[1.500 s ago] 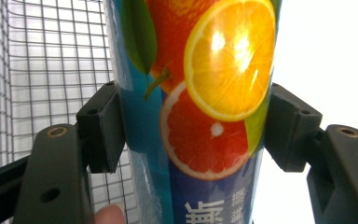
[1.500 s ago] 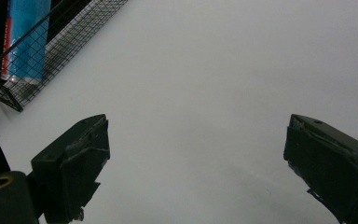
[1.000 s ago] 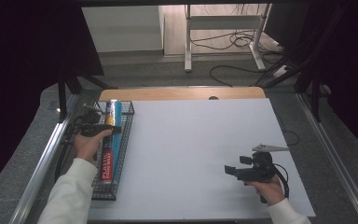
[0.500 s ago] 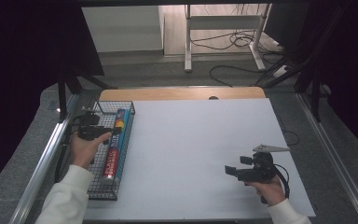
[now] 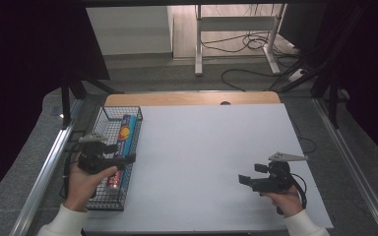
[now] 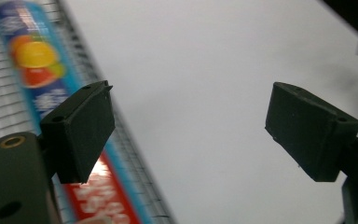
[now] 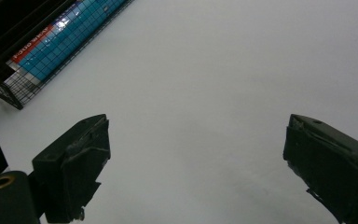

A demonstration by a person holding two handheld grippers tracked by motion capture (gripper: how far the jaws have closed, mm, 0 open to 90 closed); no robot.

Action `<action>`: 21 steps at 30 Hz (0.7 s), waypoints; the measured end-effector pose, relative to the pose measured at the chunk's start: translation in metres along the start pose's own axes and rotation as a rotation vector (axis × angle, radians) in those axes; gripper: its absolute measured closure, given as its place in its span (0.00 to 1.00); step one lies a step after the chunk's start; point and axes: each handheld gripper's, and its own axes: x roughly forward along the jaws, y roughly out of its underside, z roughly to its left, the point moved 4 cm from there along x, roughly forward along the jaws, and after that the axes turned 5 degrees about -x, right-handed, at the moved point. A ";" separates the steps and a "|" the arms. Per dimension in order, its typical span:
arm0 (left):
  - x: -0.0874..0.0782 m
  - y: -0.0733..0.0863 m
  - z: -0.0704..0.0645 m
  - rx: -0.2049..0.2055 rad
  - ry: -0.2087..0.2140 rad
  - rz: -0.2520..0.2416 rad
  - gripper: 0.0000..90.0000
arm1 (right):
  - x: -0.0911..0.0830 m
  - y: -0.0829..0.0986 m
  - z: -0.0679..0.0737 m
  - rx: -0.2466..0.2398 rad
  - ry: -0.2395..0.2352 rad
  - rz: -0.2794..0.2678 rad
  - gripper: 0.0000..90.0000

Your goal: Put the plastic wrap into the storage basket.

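Box [image 5: 122, 147] lying in basket [image 5: 109, 204] at worktop's [image 5: 211, 147] left edge, long axis front-to-back. Left gripper [image 5: 123, 158] just above it, fingers apart, empty. Right gripper [image 5: 243, 180] well apart, fingers apart.

A grey floor [image 5: 142, 76] is seen beyond the white surface [image 5: 211, 147], with loose cables [image 5: 248, 44] strewn under a metal-legged desk [image 5: 236, 24].

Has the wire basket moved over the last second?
Yes. The wire basket has slid toward the person along the white table's left edge, away from the wooden strip, with the left gripper over it.
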 end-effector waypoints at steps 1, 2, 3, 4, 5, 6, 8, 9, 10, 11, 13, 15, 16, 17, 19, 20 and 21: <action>0.001 0.004 -0.006 0.011 0.014 -0.006 0.18 | -0.001 -0.001 0.000 -0.017 0.005 -0.015 0.10; 0.003 0.008 -0.012 0.021 0.026 -0.010 0.18 | -0.002 -0.001 0.001 -0.022 0.008 -0.019 0.10; 0.005 0.012 -0.018 0.035 0.039 -0.007 0.18 | -0.003 -0.001 0.001 -0.031 0.007 -0.027 0.10; 0.005 0.012 -0.018 0.035 0.039 -0.007 0.17 | -0.003 -0.001 0.001 -0.031 0.007 -0.027 0.10; 0.011 0.021 -0.028 0.061 0.044 -0.006 0.17 | -0.005 -0.001 0.001 -0.036 0.007 -0.029 0.10; 0.011 0.021 -0.028 0.061 0.044 -0.006 0.17 | -0.005 -0.001 0.001 -0.036 0.007 -0.029 0.10; 0.020 0.033 -0.039 0.095 0.039 -0.004 0.17 | -0.006 0.000 0.000 -0.059 0.016 -0.022 0.10; 0.024 0.037 -0.042 0.103 0.041 0.000 0.18 | -0.007 0.000 0.000 -0.068 0.020 -0.017 0.10; 0.027 0.042 -0.045 0.108 0.040 0.001 0.18 | -0.006 0.001 0.000 -0.081 0.023 -0.011 0.10; 0.031 0.047 -0.048 0.113 0.042 0.009 0.18 | -0.006 0.002 0.000 -0.085 0.024 -0.002 0.11; 0.036 0.054 -0.051 0.116 0.049 0.023 0.18 | -0.005 0.003 0.001 -0.102 0.024 0.008 0.11; 0.041 0.059 -0.052 0.119 0.055 0.039 0.18 | -0.003 0.003 0.002 -0.123 0.032 0.009 0.11; 0.042 0.060 -0.053 0.116 0.054 0.041 0.18 | -0.003 0.003 0.002 -0.131 0.030 0.014 0.11; 0.043 0.061 -0.053 0.119 0.053 0.043 0.18 | -0.003 0.004 0.003 -0.143 0.034 0.015 0.11; 0.043 0.060 -0.054 0.125 0.051 0.038 0.18 | -0.003 0.004 0.004 -0.160 0.039 0.012 0.11; 0.043 0.060 -0.054 0.126 0.052 0.034 0.18 | -0.003 0.004 0.005 -0.164 0.041 0.011 0.11; 0.043 0.060 -0.054 0.126 0.052 0.036 0.18 | -0.003 0.004 0.005 -0.167 0.040 0.012 0.11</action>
